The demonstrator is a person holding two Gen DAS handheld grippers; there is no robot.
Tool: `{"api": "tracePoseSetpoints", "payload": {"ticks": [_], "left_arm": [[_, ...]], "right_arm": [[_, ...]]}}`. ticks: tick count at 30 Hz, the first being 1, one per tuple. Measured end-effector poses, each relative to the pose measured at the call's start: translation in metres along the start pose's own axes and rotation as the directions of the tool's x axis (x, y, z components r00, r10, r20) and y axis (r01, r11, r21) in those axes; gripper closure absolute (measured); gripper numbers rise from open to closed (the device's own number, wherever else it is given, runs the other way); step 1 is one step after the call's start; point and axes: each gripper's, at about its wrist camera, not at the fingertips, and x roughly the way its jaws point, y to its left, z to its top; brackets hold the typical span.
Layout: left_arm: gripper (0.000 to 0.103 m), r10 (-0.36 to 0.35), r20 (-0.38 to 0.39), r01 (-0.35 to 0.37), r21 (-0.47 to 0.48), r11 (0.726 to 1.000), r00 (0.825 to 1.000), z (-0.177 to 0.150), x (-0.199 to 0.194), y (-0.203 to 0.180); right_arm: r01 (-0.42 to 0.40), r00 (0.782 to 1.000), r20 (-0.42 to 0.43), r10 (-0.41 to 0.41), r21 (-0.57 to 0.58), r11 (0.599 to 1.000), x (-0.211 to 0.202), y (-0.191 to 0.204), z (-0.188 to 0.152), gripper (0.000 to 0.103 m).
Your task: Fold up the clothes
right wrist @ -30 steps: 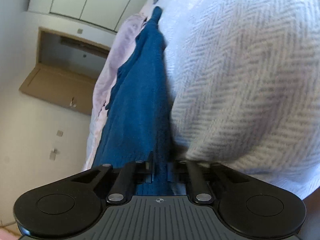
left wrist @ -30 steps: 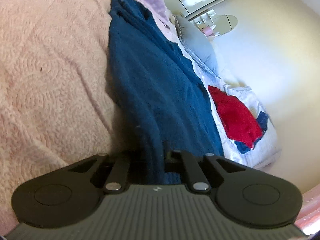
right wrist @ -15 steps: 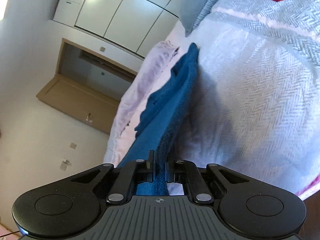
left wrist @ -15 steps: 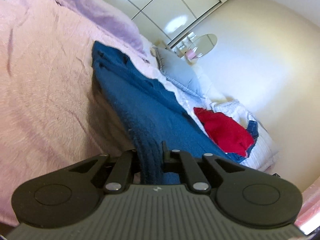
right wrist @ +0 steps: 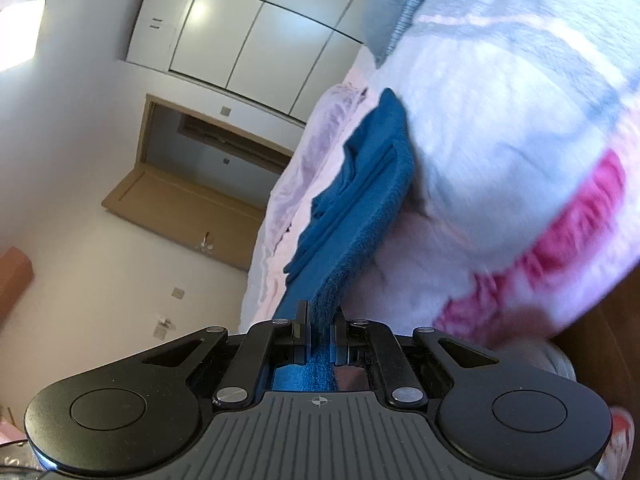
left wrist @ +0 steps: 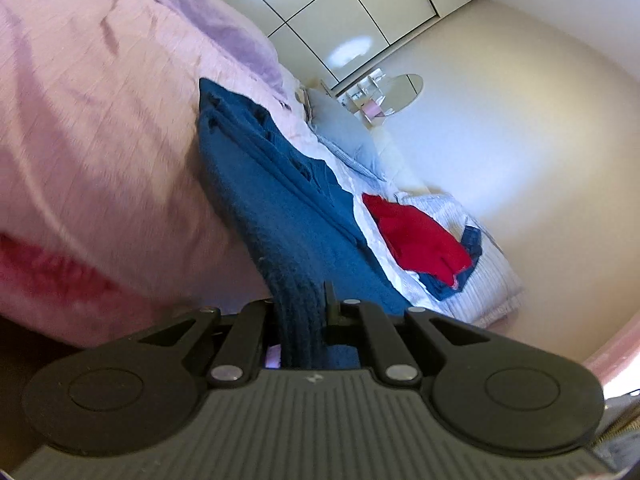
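I have the left gripper (left wrist: 306, 312) clamped tight on one edge of the blue garment (left wrist: 280, 200), and the right gripper (right wrist: 320, 326) pinched likewise on another edge (right wrist: 360, 216). From each pinch near the bottom centre of the frame, the cloth runs up toward mid-frame across the pink bedspread (left wrist: 100, 140), its far end resting there. Judgement: I should keep both grips closed, hold both hands level with each other and the span taut, and carry the held edge squarely over the resting part. The red garment (left wrist: 416, 236), right of centre, lies clear.
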Motion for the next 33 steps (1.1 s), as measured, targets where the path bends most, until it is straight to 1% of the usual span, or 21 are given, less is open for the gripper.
{"api": "tracePoseSetpoints", "payload": {"ticks": [4, 7, 10, 13, 16, 20, 22, 24, 26, 27, 28, 29, 30, 31, 33], "left_arm": [[0.098, 0.008, -0.012, -0.008, -0.022, 1.000, 1.000, -0.013, -0.017, -0.005], [0.098, 0.002, -0.008, -0.002, -0.040, 0.999, 1.000, -0.007, -0.019, -0.005], [0.098, -0.020, -0.001, 0.019, -0.056, 0.998, 1.000, 0.009, -0.014, -0.007], [0.098, -0.033, 0.001, 0.033, -0.092, 0.995, 0.999, 0.035, 0.001, -0.006], [0.098, -0.037, -0.004, 0.036, -0.128, 0.991, 0.999, 0.074, 0.026, -0.004], [0.097, -0.044, -0.002, 0.044, -0.160, 0.986, 0.999, 0.143, 0.078, 0.002], [0.096, -0.041, -0.010, 0.039, -0.168, 0.985, 0.999, 0.176, 0.111, 0.009], [0.094, -0.025, 0.006, 0.025, -0.214, 0.977, 1.000, 0.210, 0.149, 0.025], [0.085, 0.033, 0.015, -0.027, -0.266, 0.964, 0.999, 0.237, 0.186, 0.049], [0.077, 0.062, 0.019, -0.054, -0.292, 0.955, 0.998, 0.251, 0.204, 0.062], [0.077, 0.103, 0.017, -0.092, -0.312, 0.946, 0.995, 0.261, 0.218, 0.074], [0.077, 0.128, 0.012, -0.118, -0.318, 0.941, 0.992, 0.265, 0.224, 0.081], [0.077, 0.152, 0.006, -0.142, -0.322, 0.936, 0.988, 0.268, 0.230, 0.088], [0.077, 0.175, 0.001, -0.166, -0.327, 0.930, 0.984, 0.272, 0.236, 0.095], [0.075, 0.181, -0.014, -0.178, -0.282, 0.943, 0.983, 0.269, 0.236, 0.099]], "right_arm": [[0.004, 1.000, -0.002, -0.004, 0.017, 1.000, -0.023, 0.009, -0.020, 0.097], [0.003, 1.000, -0.009, -0.003, 0.010, 1.000, -0.025, 0.017, -0.019, 0.097], [-0.006, 1.000, -0.022, 0.006, -0.001, 1.000, -0.023, 0.025, -0.009, 0.097], [-0.014, 1.000, -0.027, 0.014, -0.009, 1.000, -0.007, 0.035, 0.017, 0.097], [-0.019, 0.999, -0.033, 0.018, -0.026, 0.999, 0.017, 0.047, 0.052, 0.097], [-0.015, 0.999, -0.038, 0.014, -0.015, 1.000, 0.071, 0.059, 0.118, 0.096], [0.030, 0.999, -0.036, -0.030, -0.016, 0.999, 0.108, 0.061, 0.154, 0.096], [0.084, 0.996, -0.029, -0.084, 0.014, 0.996, 0.151, 0.054, 0.190, 0.096], [0.149, 0.989, -0.027, -0.148, 0.076, 0.986, 0.199, 0.038, 0.225, 0.096], [0.180, 0.984, -0.030, -0.178, 0.103, 0.978, 0.222, 0.026, 0.241, 0.090], [0.207, 0.978, -0.035, -0.204, 0.140, 0.968, 0.243, 0.012, 0.253, 0.073], [0.230, 0.973, -0.039, -0.227, 0.175, 0.957, 0.260, -0.003, 0.262, 0.059], [0.248, 0.969, -0.043, -0.245, 0.203, 0.947, 0.273, -0.016, 0.268, 0.034], [0.254, 0.967, -0.037, -0.252, 0.198, 0.947, 0.278, -0.024, 0.271, 0.032], [0.246, 0.969, -0.005, -0.247, 0.134, 0.960, 0.277, -0.032, 0.271, 0.032]]}}
